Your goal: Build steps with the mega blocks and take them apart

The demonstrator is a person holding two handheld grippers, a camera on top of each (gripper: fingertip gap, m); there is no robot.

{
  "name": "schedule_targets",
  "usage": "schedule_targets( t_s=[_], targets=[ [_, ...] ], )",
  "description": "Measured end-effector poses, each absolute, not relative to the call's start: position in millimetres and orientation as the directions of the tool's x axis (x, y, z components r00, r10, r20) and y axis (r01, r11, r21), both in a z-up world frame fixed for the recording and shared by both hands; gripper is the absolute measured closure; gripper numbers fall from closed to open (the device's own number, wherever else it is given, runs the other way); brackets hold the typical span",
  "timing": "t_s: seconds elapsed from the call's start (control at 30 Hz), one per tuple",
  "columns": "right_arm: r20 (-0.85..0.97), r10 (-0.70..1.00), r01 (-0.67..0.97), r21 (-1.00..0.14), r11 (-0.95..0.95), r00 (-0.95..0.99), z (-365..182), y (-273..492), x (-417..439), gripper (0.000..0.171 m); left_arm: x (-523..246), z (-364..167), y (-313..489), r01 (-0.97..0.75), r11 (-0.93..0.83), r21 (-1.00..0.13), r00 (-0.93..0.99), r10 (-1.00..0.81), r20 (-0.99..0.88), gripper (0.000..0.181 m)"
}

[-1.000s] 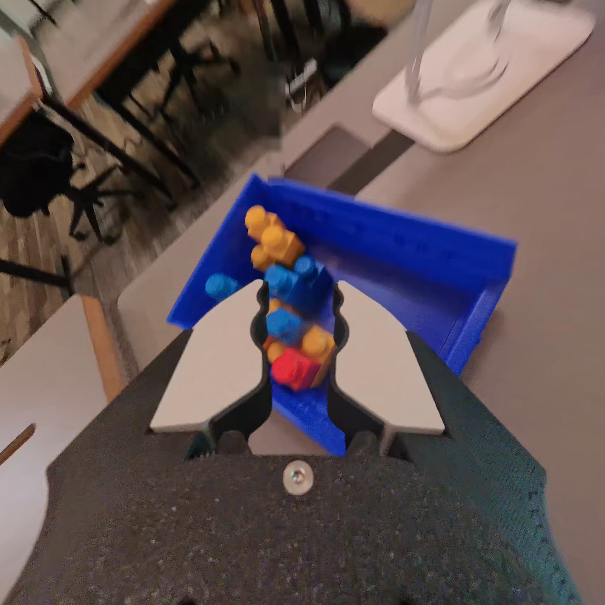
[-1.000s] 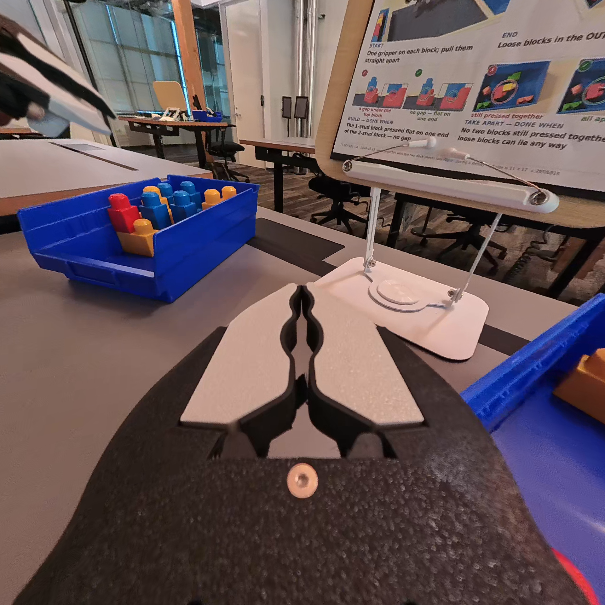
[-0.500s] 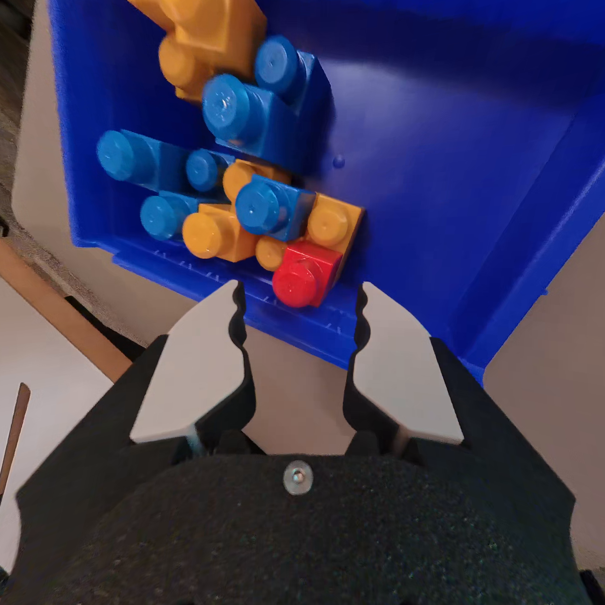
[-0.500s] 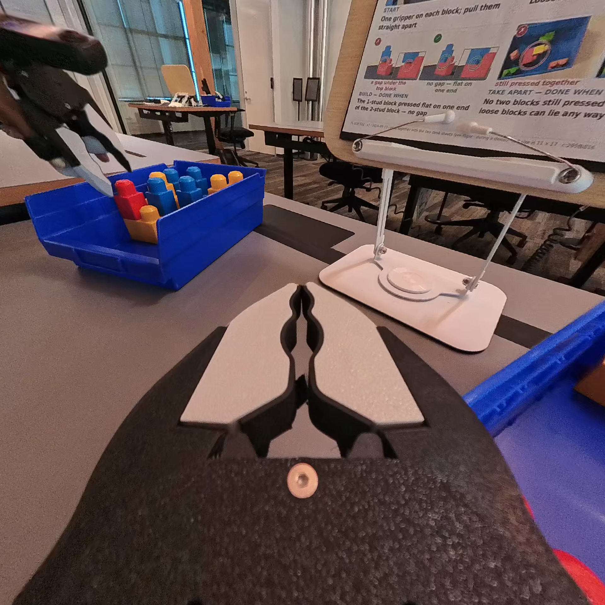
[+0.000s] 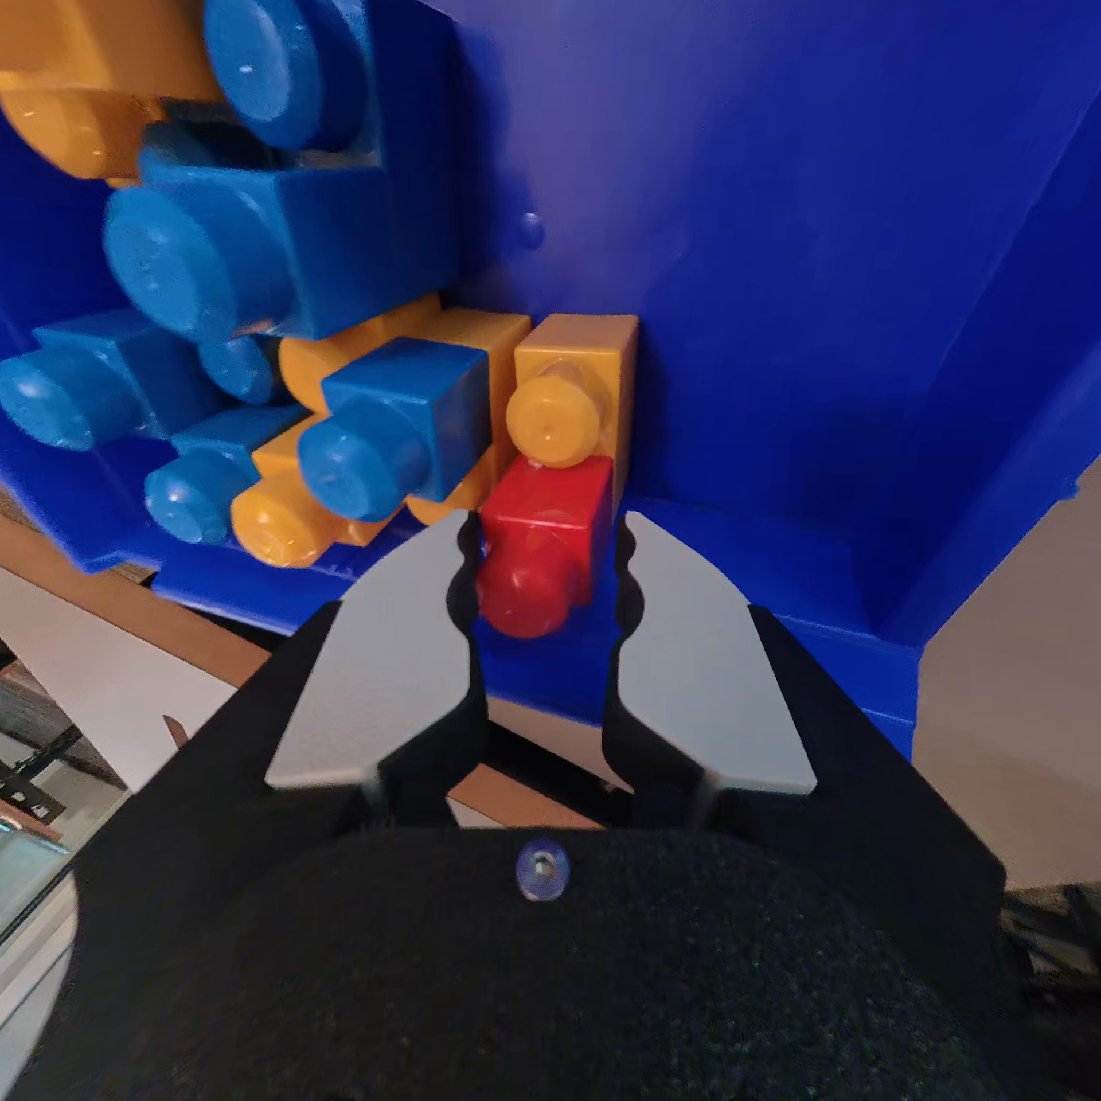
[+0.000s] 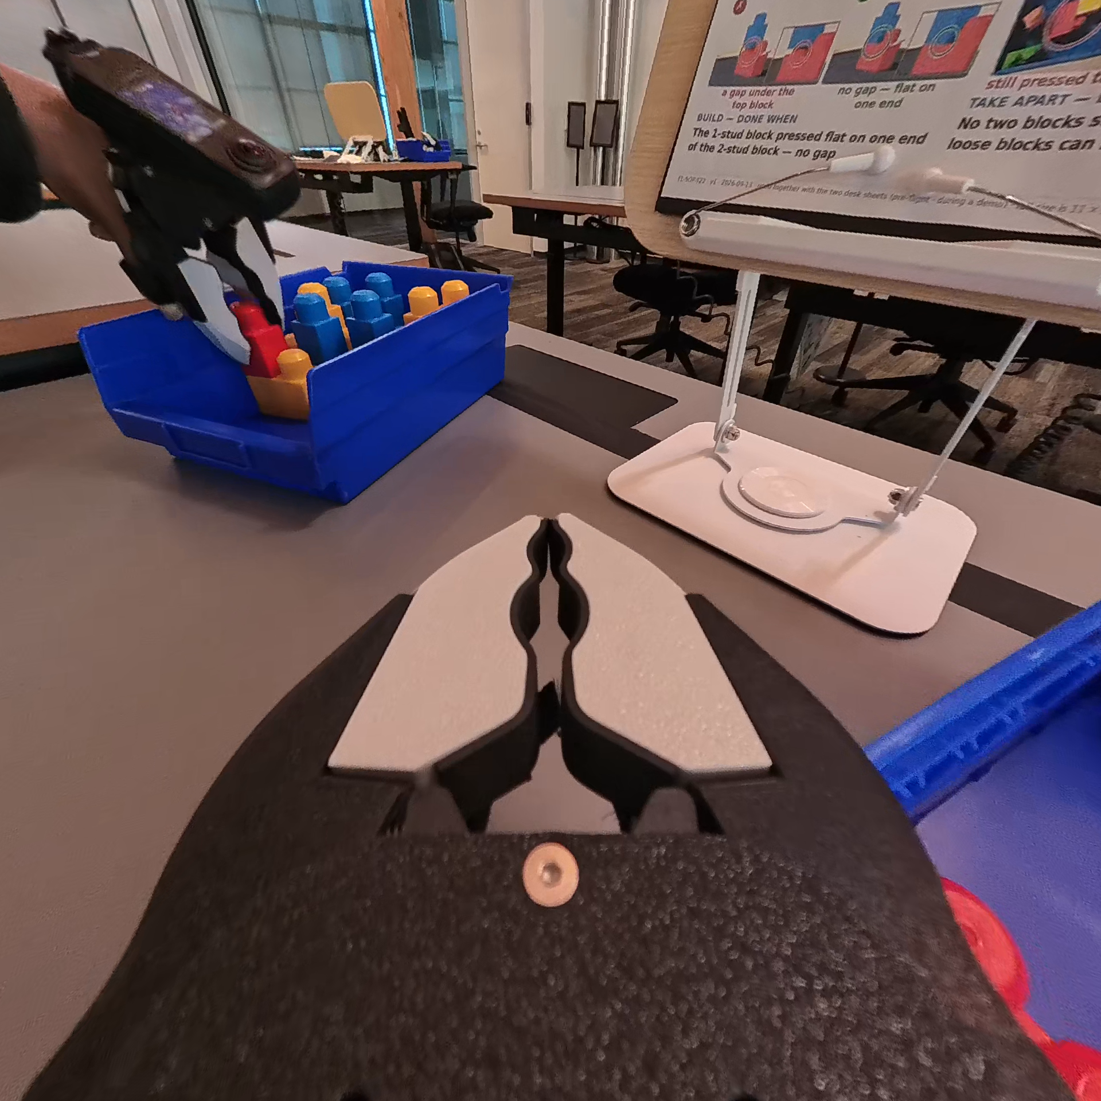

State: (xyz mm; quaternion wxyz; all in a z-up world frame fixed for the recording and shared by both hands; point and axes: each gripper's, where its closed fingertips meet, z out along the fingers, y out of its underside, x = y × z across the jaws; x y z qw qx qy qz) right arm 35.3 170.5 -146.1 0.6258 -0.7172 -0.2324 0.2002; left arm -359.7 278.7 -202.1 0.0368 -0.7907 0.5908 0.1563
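The red block and blue bin are showing smooth, glossy plastic, the left tongs are wearing matt grey pads in grainy black housing, and the grey worktop is looking matt and smooth.

L cam close over bin; R cam afar.

The bin is deep blue all over. In it lie a red block, yellow-orange blocks and mid-blue blocks. The left claw has pale grey finger faces on a speckled black body, and so has the right claw. The table is plain grey with a dark strip. The stand's base is white. A second blue bin sits at the table's right edge.
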Motion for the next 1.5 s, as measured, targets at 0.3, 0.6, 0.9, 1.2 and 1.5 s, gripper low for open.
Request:
schedule_targets(
  t_s=[0.3, 0.6, 0.9, 1.2, 1.5],
  targets=[
    [0.002, 0.594, 0.083, -0.991, -0.109, 0.804, -145, 169, 34, 0.171, -345, -192, 265, -0.953, -0.221, 0.205, 0.153, -0.940, -0.305, 0.143],
    [0.015, 0.626, 0.070, -0.996, -0.063, 0.780, -137, 163, 28, 0.171, -241, -95, 236, -0.950, -0.019, -0.312, 0.156, -0.894, -0.420, 0.143],
    [0.043, 0.766, -0.053, -0.994, 0.100, 0.642, -99, 134, 11, 0.156, -127, -64, 169, -0.544, 0.147, -0.826, 0.165, -0.947, -0.277, 0.143],
    [0.010, 0.895, -0.038, -0.999, 0.031, 0.447, -97, 113, 1, 0.112, -53, -94, 124, -0.202, 0.037, -0.979, 0.038, -0.998, -0.046, 0.144],
    [0.011, 0.946, 0.079, -0.997, -0.015, 0.325, -124, 98, -15, 0.134, -24, -126, 100, -0.194, -0.016, -0.981, -0.088, -0.996, 0.034, 0.144]
  ],
)
